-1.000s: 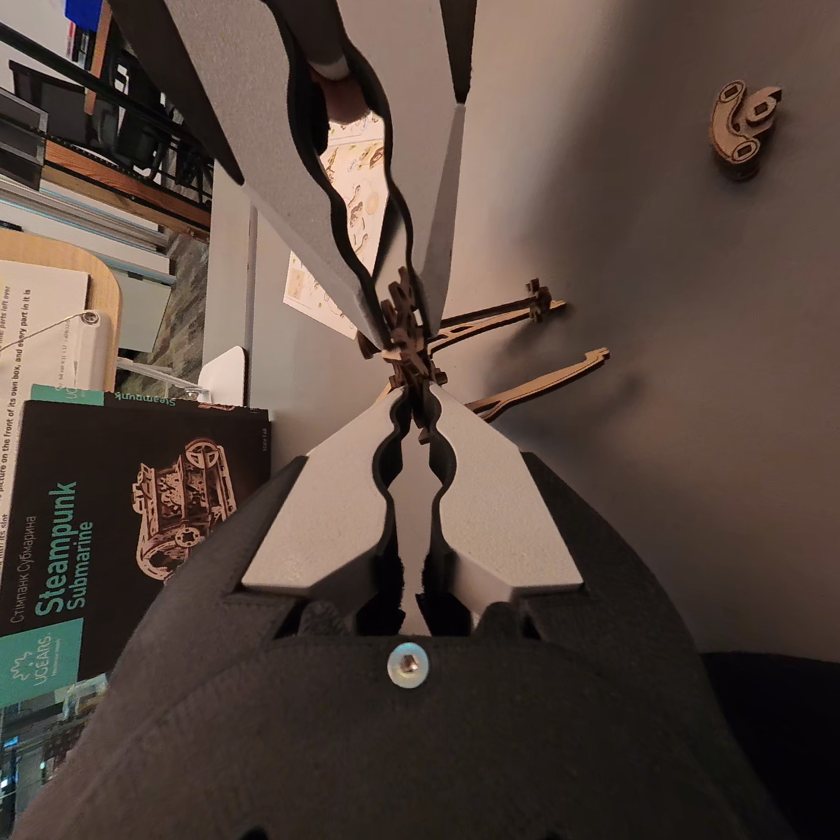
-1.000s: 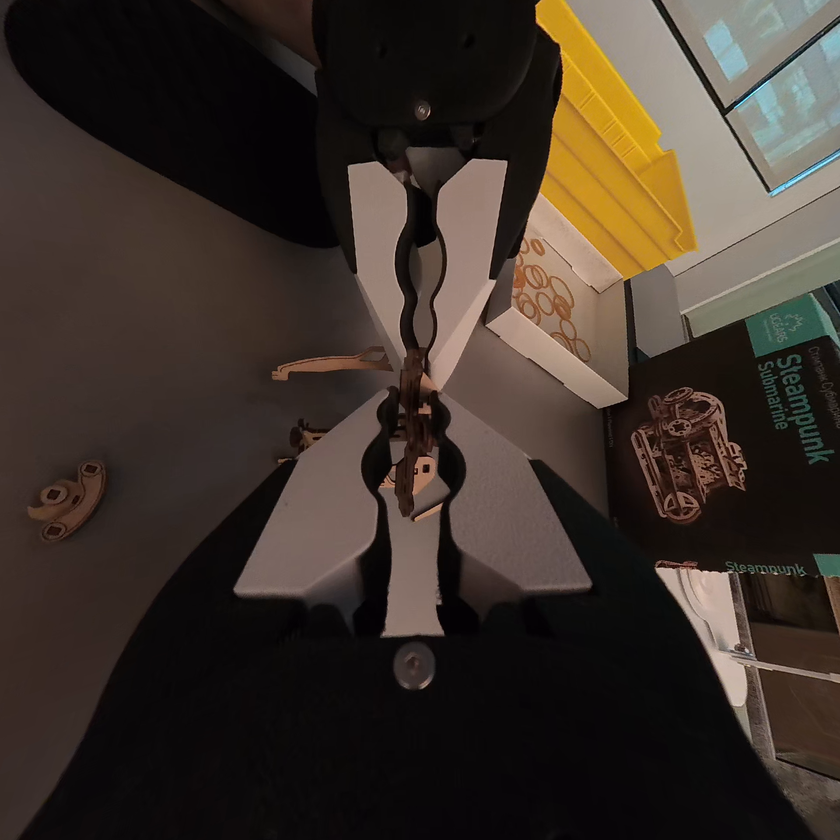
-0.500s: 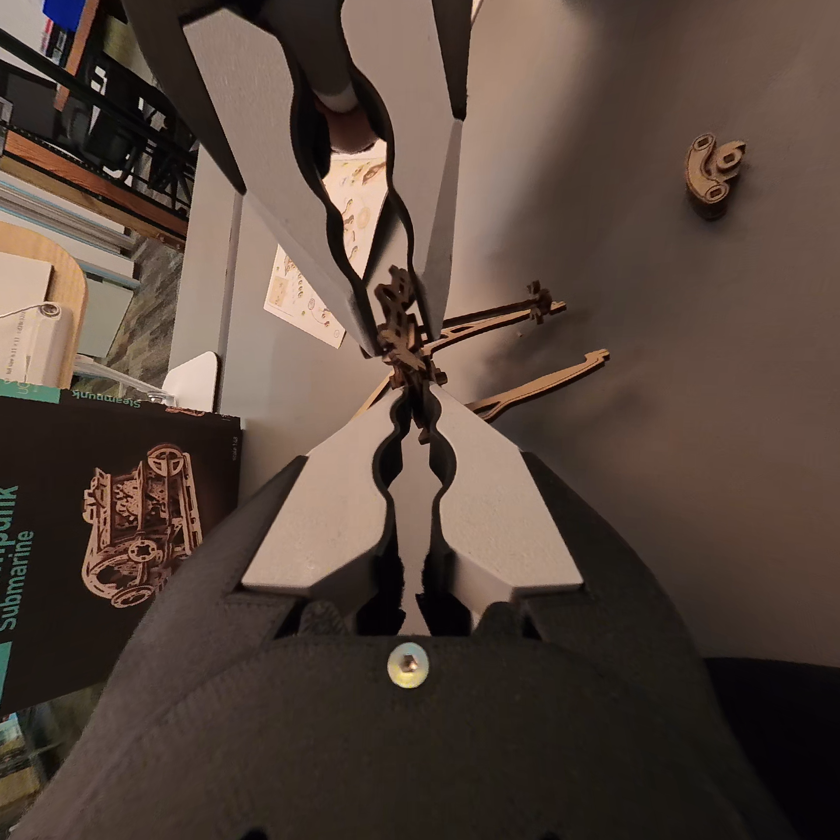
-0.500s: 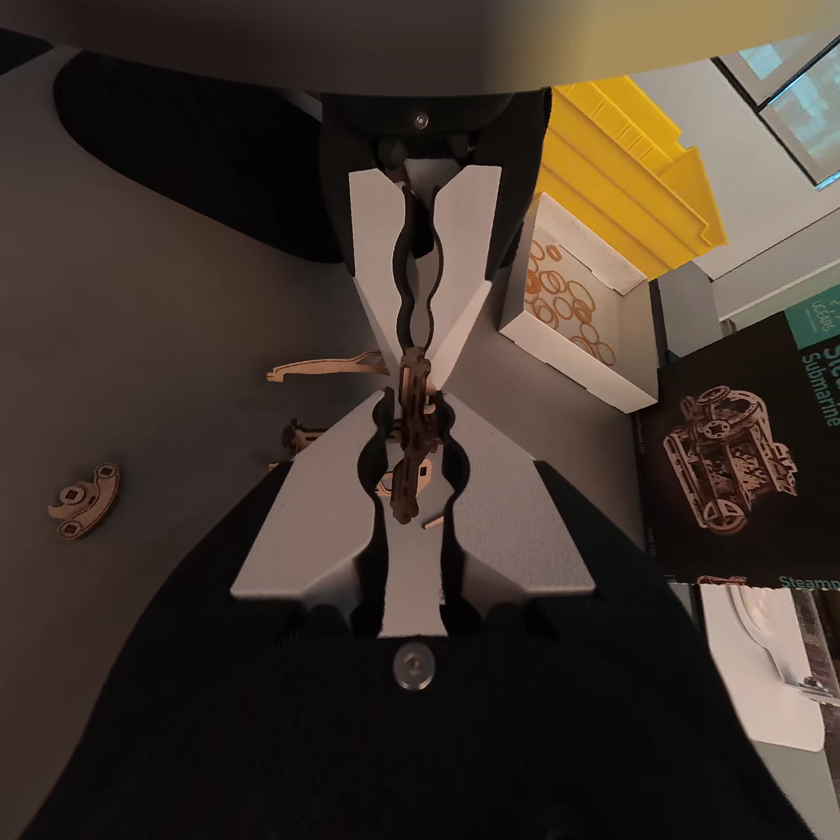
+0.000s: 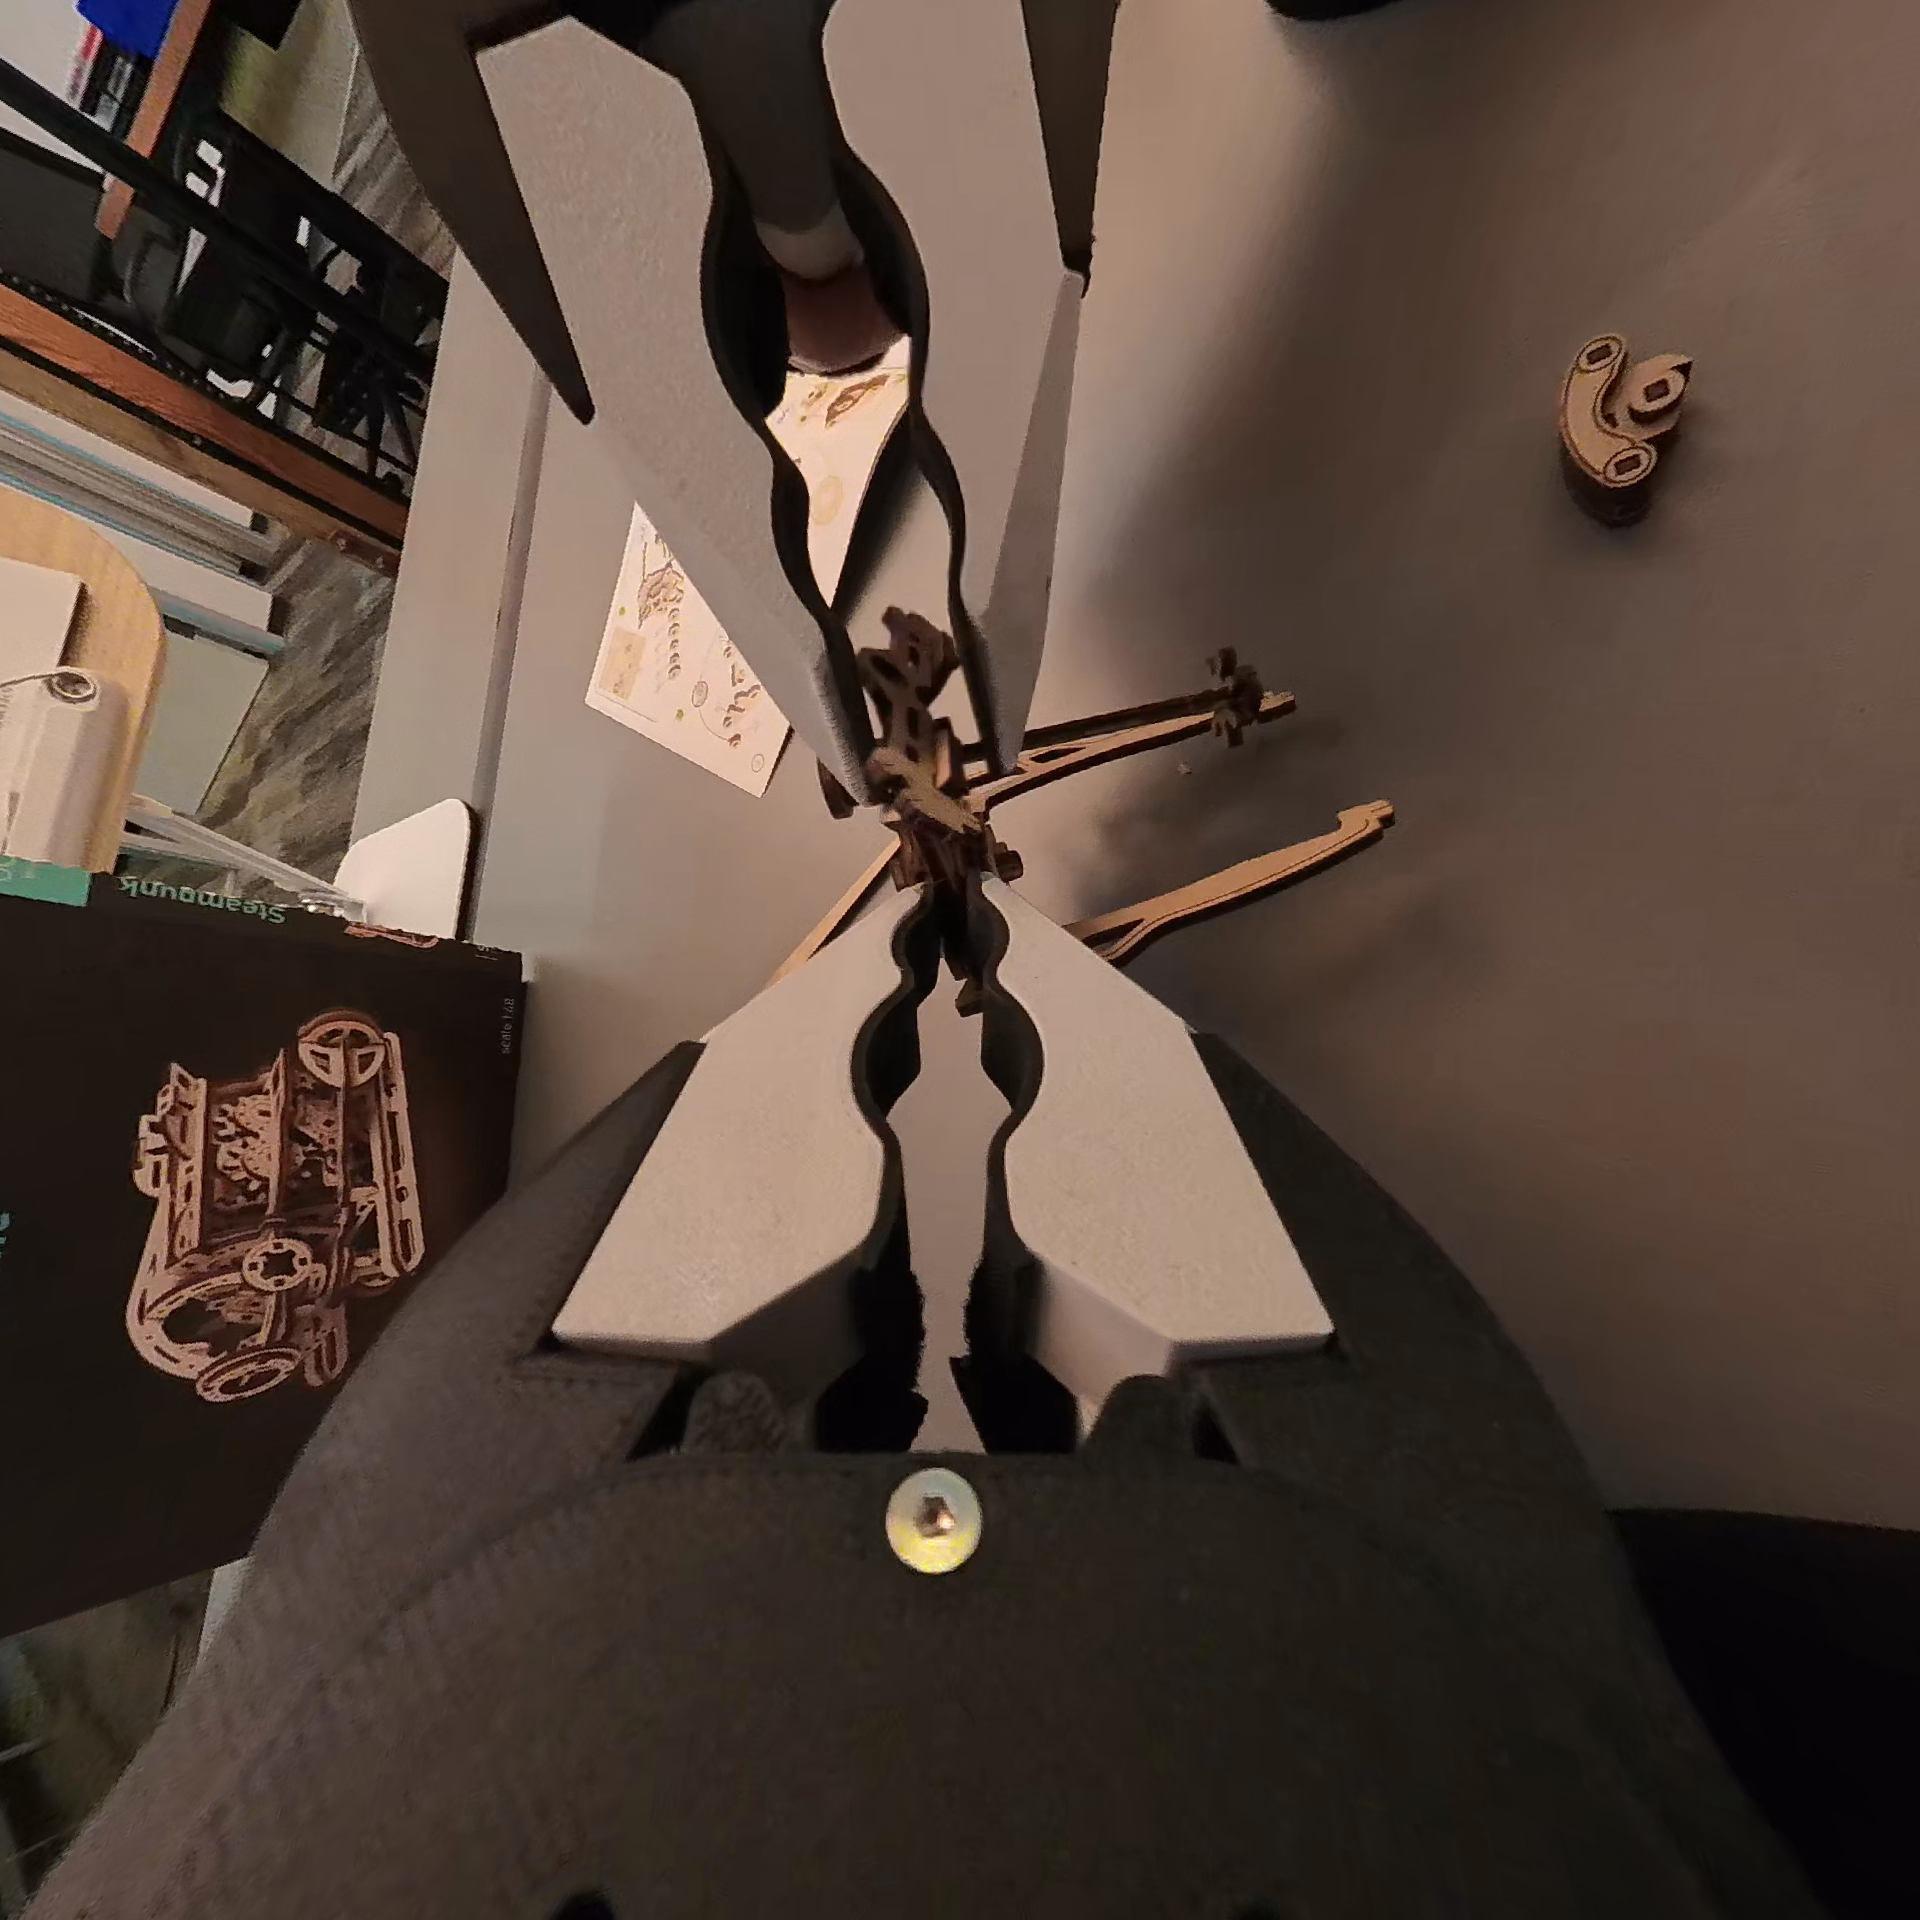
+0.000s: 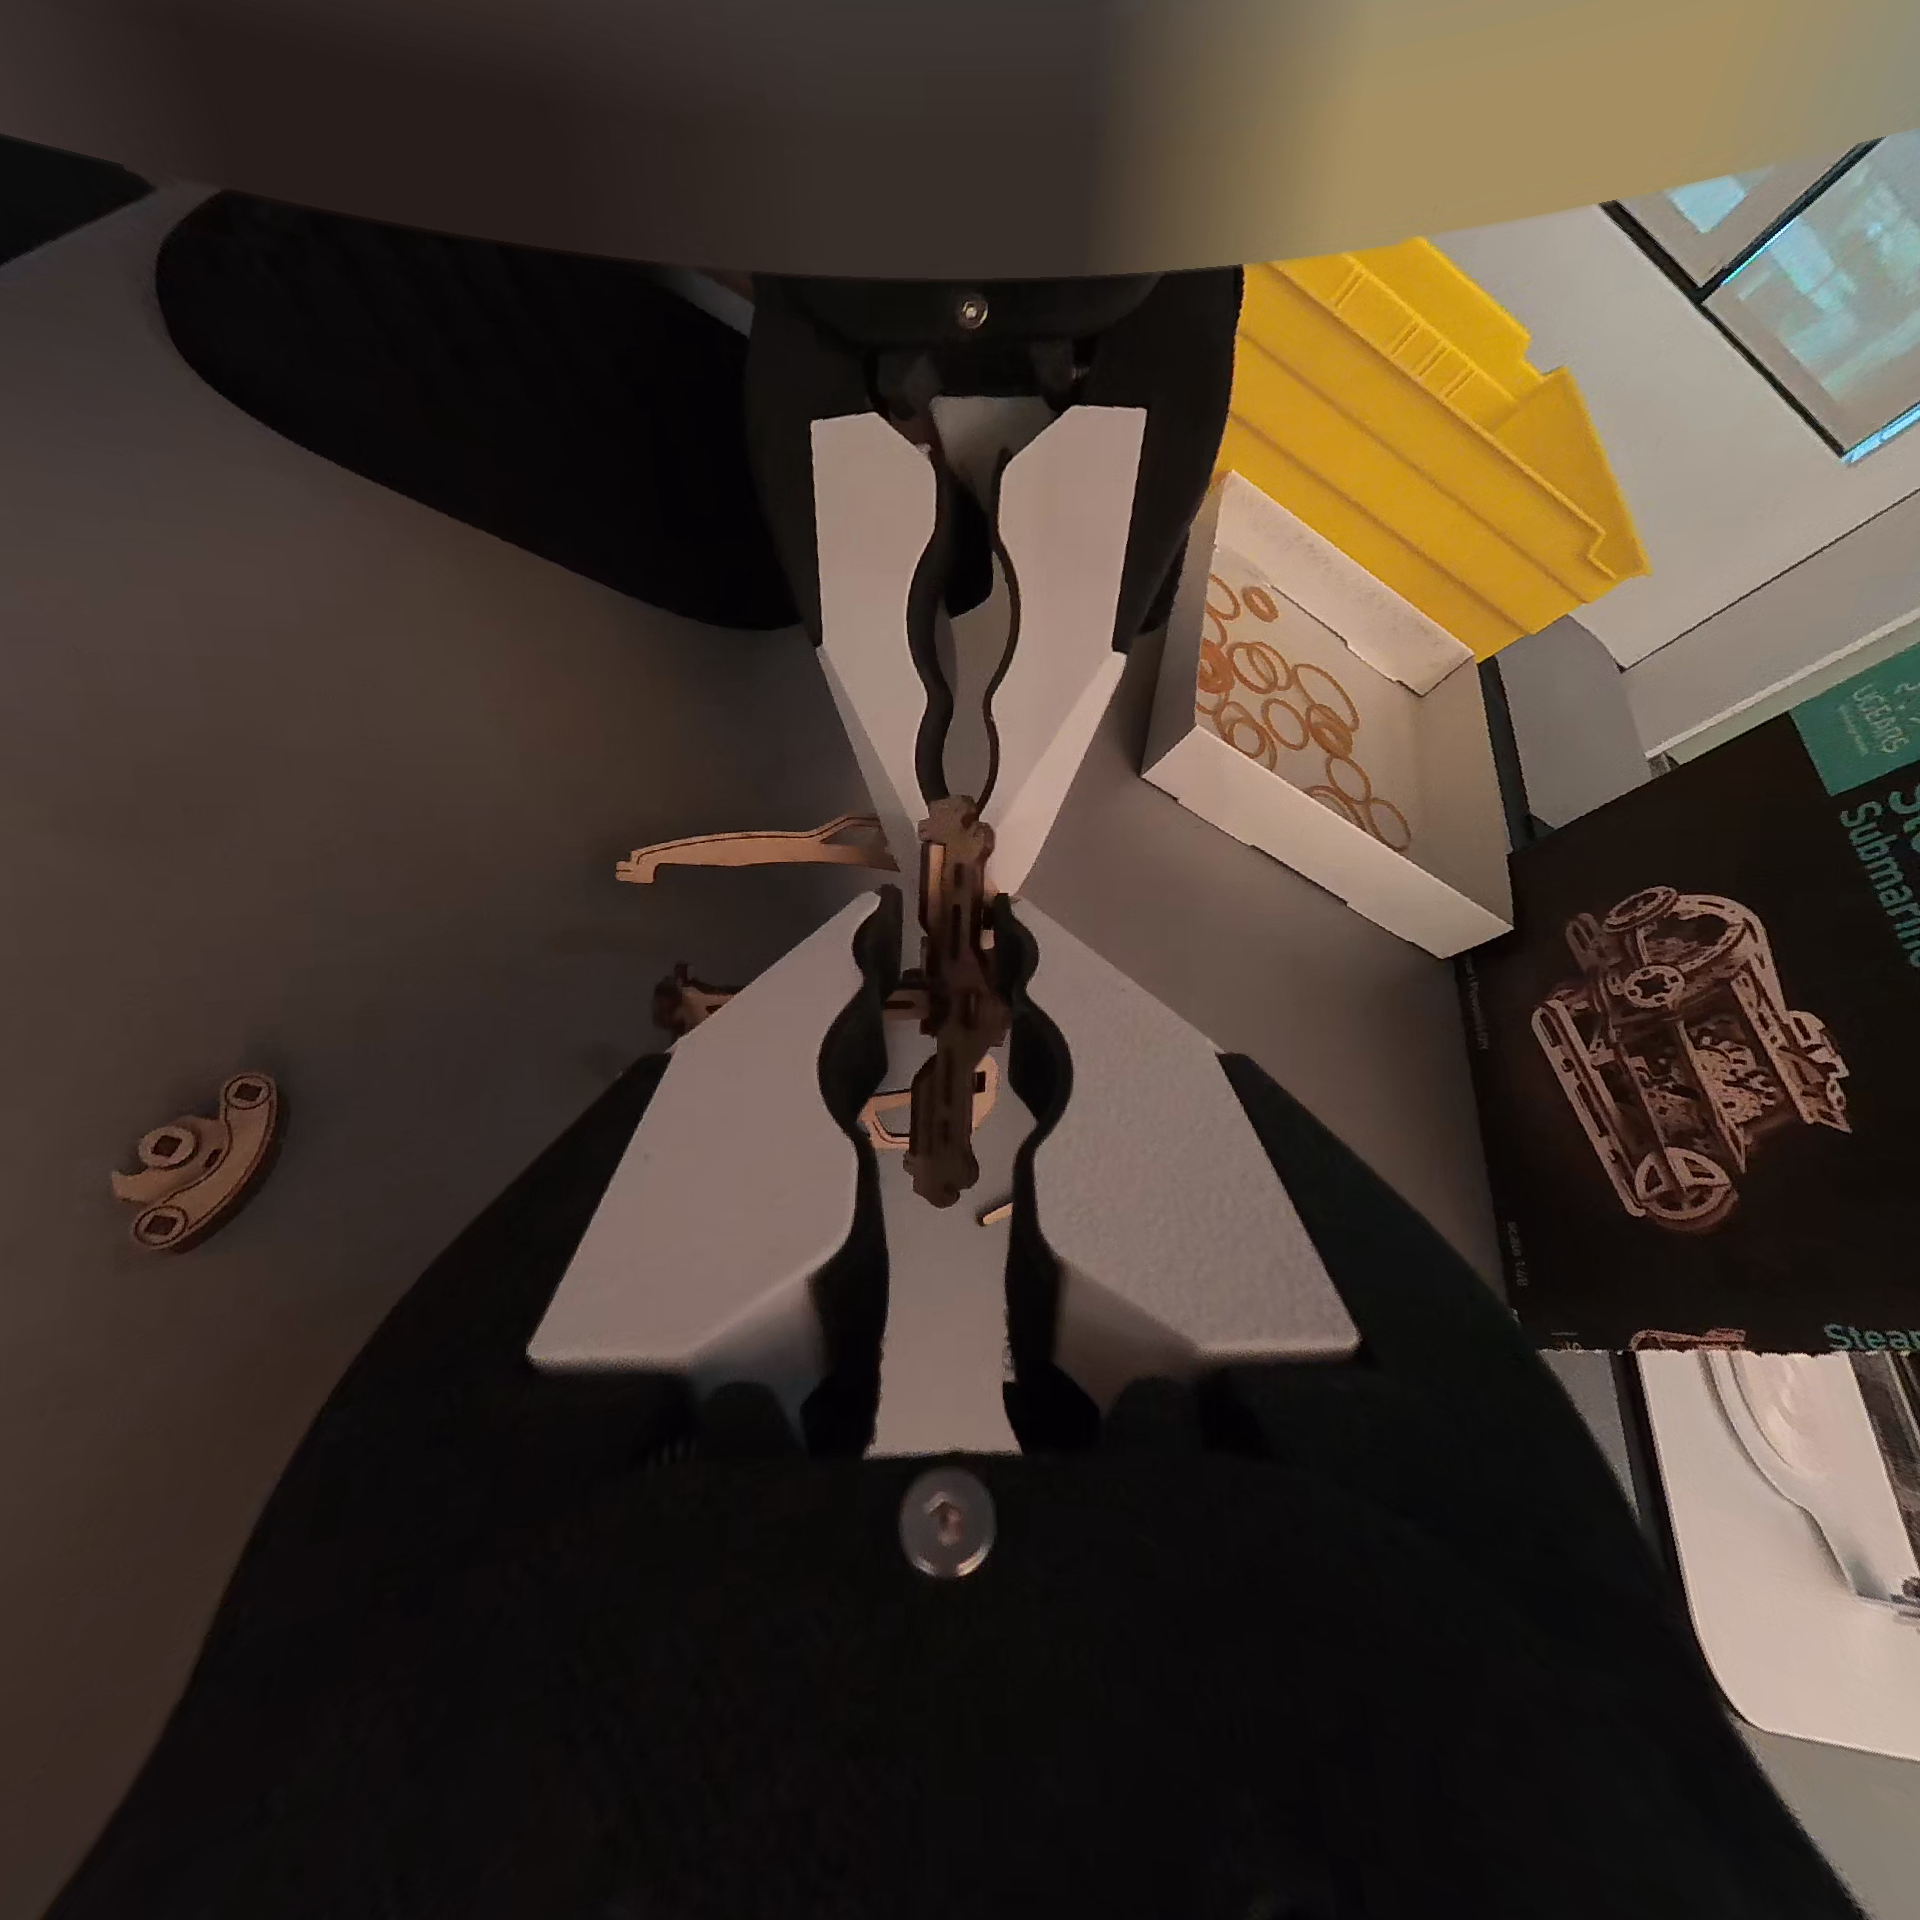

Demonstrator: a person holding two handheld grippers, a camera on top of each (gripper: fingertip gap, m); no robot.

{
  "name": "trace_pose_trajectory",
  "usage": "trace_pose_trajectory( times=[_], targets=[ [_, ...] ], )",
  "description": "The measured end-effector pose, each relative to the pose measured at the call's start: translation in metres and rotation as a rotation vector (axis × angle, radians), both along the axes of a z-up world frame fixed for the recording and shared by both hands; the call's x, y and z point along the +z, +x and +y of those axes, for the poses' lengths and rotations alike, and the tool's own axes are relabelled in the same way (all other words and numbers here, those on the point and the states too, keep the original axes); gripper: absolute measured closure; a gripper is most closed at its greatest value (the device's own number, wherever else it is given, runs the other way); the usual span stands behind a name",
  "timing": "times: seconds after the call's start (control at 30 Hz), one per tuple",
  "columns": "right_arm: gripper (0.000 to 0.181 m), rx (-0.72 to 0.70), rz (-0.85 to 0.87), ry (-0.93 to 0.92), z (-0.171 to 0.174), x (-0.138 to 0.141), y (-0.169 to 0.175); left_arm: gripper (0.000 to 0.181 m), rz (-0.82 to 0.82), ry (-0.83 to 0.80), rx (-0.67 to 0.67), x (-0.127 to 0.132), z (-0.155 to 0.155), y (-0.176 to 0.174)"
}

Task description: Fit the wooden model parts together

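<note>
Wooden model parts: we hold a small dark-brown laser-cut wooden assembly (image 5: pixel 920 774) in the air above the grey table (image 5: pixel 1558 935), pinched from both ends.
Left gripper: our left gripper (image 5: pixel 951 914) has its white wavy-edged fingers closed on the near end of the assembly, tips almost together.
Right gripper: our right gripper (image 6: pixel 940 940) clamps the other end, and a long notched strip of the assembly (image 6: pixel 951 1049) runs back between its fingers; in the left wrist view it (image 5: pixel 914 748) comes in from above, tip to tip with the left one.
Meeting point: the two grippers face each other with the assembly bridging the gap between their tips.
Long pieces: two thin light-brown curved wooden arms (image 5: pixel 1247 862) lie flat on the table just beyond the assembly.
Curved piece: a small tan C-shaped wooden link with square holes (image 5: pixel 1621 421) lies well apart from the assembly, on open table.
Kit box: a black printed cardboard box (image 6: pixel 1704 1039) stands at the table edge, on the other side of the assembly from the link.
Ring tray: a white open box of thin wooden rings (image 6: pixel 1309 727) sits near the assembly, with a yellow plastic bin (image 6: pixel 1434 447) behind it.
Instruction sheet: a printed paper sheet (image 5: pixel 686 686) lies on the table behind the assembly.
</note>
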State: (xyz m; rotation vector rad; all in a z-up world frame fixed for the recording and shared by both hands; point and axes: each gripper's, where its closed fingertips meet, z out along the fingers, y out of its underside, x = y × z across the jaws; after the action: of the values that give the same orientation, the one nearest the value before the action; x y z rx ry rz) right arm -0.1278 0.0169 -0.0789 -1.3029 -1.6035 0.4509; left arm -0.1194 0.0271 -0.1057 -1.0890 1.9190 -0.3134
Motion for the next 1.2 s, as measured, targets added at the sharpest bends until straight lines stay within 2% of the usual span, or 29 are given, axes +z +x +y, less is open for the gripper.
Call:
trace_pose_trajectory(
  times=[0.87, 1.2],
  targets=[
    [0.17, 0.001, 0.0, 0.076, -0.001, -0.004, 0.002, 0.179, -0.019, -0.051, 0.003, -0.003, -0.001, 0.002],
    [0.17, -0.006, -0.054, 0.084, -0.002, -0.014, 0.004, 0.18, 0.0, -0.209, 0.016, -0.011, -0.006, 0.003]
  ],
)
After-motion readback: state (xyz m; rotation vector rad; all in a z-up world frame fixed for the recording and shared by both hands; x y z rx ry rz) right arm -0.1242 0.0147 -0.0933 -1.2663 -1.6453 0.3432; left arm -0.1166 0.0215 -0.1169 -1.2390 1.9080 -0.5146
